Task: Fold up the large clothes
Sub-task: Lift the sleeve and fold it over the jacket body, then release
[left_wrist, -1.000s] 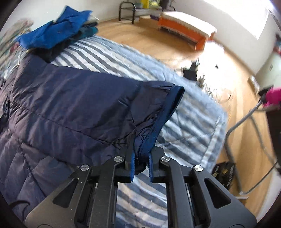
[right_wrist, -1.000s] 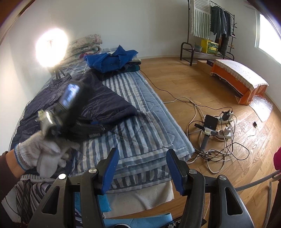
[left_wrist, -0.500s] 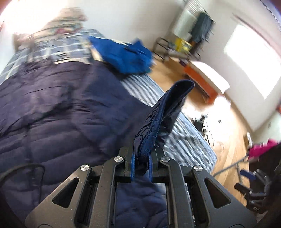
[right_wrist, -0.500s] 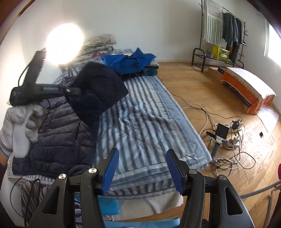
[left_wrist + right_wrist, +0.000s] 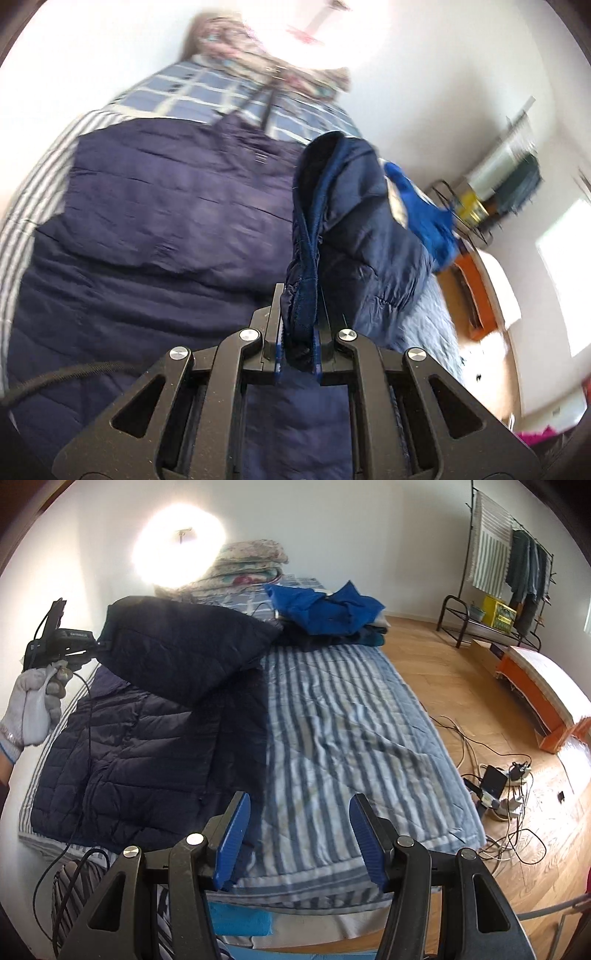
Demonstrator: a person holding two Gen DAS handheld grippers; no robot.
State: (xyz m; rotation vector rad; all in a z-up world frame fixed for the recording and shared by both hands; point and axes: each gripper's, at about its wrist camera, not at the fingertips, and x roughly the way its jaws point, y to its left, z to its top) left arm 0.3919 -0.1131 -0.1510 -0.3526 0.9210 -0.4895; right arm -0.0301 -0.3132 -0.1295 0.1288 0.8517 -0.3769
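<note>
Between clamped left hand-held gripper (image 5: pixel 298 332) pads, navy jacket (image 5: pixel 155 236) sleeve, lifted above bed (image 5: pixel 354 716)

White walls (image 5: pixel 332 513) wrap the room, a round lamp (image 5: pixel 179 542) glaring at the bed's head. Wooden floor (image 5: pixel 424 657) spreads right, cables (image 5: pixel 498 794) tangled there, orange bench (image 5: pixel 543 698) and clothes rack (image 5: pixel 509 554) beyond.

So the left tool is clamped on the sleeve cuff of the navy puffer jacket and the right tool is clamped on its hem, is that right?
Not quite. The left tool is clamped on the sleeve cuff of the navy puffer jacket, but the right tool holds nothing: the right wrist view shows its jaws apart and empty over the striped bedspread.
</note>
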